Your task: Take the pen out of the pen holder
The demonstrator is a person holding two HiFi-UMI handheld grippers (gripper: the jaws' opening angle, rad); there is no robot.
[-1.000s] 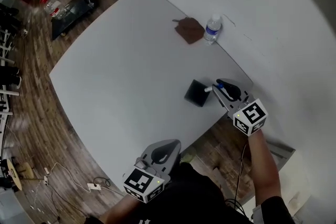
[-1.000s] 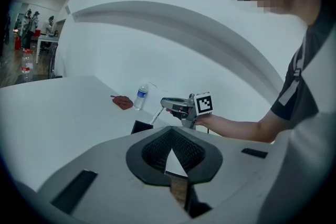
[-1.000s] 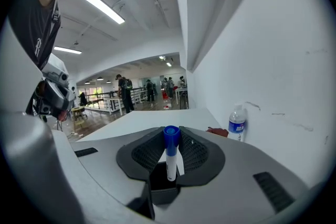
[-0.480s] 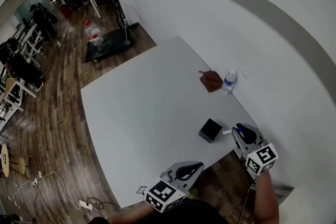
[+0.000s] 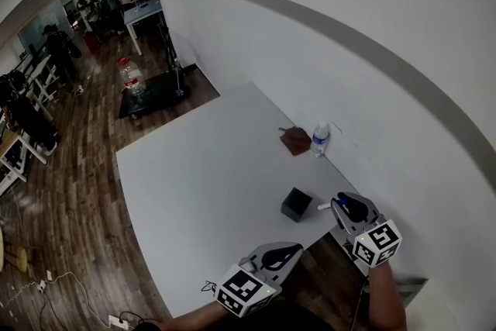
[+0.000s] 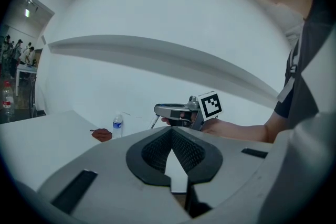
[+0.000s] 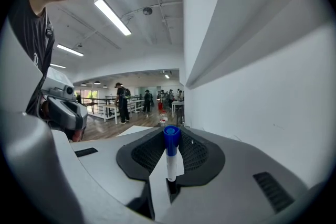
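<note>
**A:** Where is the pen (image 7: 169, 160) sitting?

**B:** Between the jaws of the right hand-held gripper (image 5: 333, 206). The pads are pressing on its white barrel, and the blue cap is showing at the jaw tips. In the head view the pen is looking clear of the black pen holder (image 5: 296, 205). The holder is standing on the table (image 5: 194, 167) near the edge, just beside the gripper's tip.

**A:** And the left hand-held gripper (image 5: 291, 248)?

**B:** Its jaws are together with nothing in them. It is hanging at the table's near edge, apart from the holder.

**A:** So the pulling-out is looking done. What is making the rest go well?

**B:** Probably three things.
- A thin round barrel is apt to roll or pivot in the pads, so a firm, even squeeze is counting for more than speed.
- Any move away is best going up and sideways, not back across the holder, which is looking light and is standing unbraced.
- A bare patch of table, away from the bottle (image 5: 318, 139), is suiting the set-down.
</note>
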